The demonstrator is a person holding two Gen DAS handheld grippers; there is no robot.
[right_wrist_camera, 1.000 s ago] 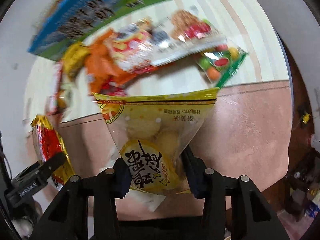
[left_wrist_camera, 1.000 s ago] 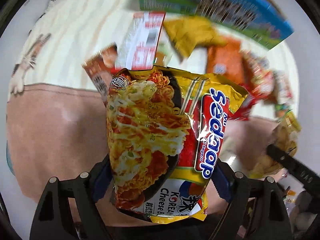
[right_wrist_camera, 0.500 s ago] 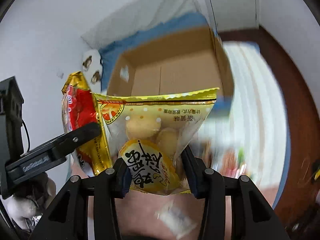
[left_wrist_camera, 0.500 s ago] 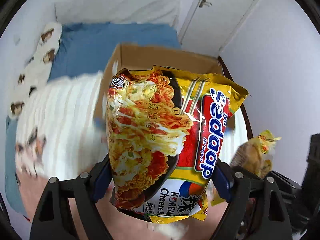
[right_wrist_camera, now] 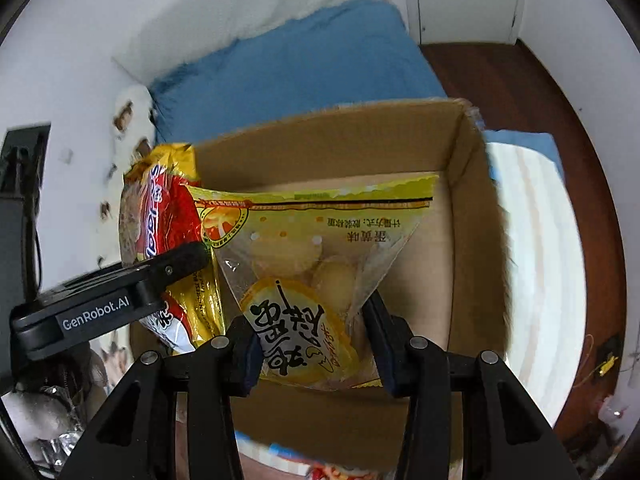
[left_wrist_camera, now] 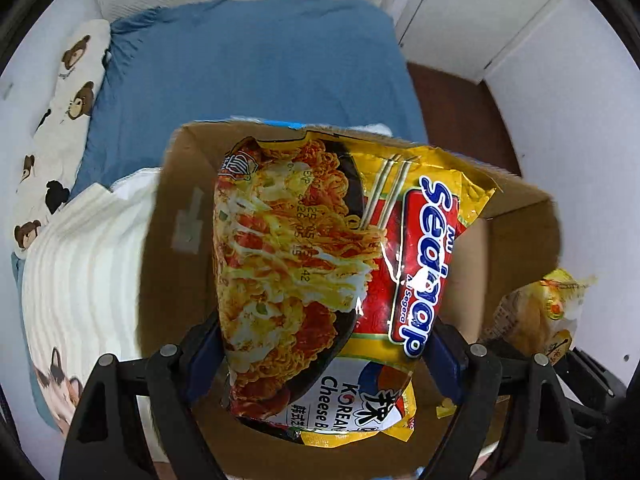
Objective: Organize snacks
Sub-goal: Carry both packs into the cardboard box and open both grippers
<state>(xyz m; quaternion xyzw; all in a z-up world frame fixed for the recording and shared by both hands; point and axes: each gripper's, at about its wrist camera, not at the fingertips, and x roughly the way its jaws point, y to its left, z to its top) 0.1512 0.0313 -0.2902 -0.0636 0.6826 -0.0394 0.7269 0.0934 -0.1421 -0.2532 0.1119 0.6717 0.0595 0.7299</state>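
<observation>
My left gripper (left_wrist_camera: pixel 320 360) is shut on a yellow and red Sedaap noodle packet (left_wrist_camera: pixel 312 264), held above the open cardboard box (left_wrist_camera: pixel 176 208). In the right wrist view, my right gripper (right_wrist_camera: pixel 312 344) is shut on a clear yellow bag of egg pastries (right_wrist_camera: pixel 312 248), also over the cardboard box (right_wrist_camera: pixel 472 216). The noodle packet (right_wrist_camera: pixel 160 216) and a left finger (right_wrist_camera: pixel 120 296) show at the left of that view. The pastry bag (left_wrist_camera: pixel 536 312) appears at the right edge of the left wrist view. The box floor that shows looks bare.
The box rests on a bed with a blue sheet (left_wrist_camera: pixel 248 64) and a cream striped blanket (left_wrist_camera: pixel 80 264). A bear-print pillow (left_wrist_camera: pixel 60 120) lies at the left. White walls and cupboard doors (left_wrist_camera: pixel 472 16) stand behind; dark wooden floor (right_wrist_camera: pixel 520 80) runs at the right.
Both grippers have swung away from the snack pile on the blanket and now hang over the cardboard box, each still gripping its packet. The box has grown larger in both views.
</observation>
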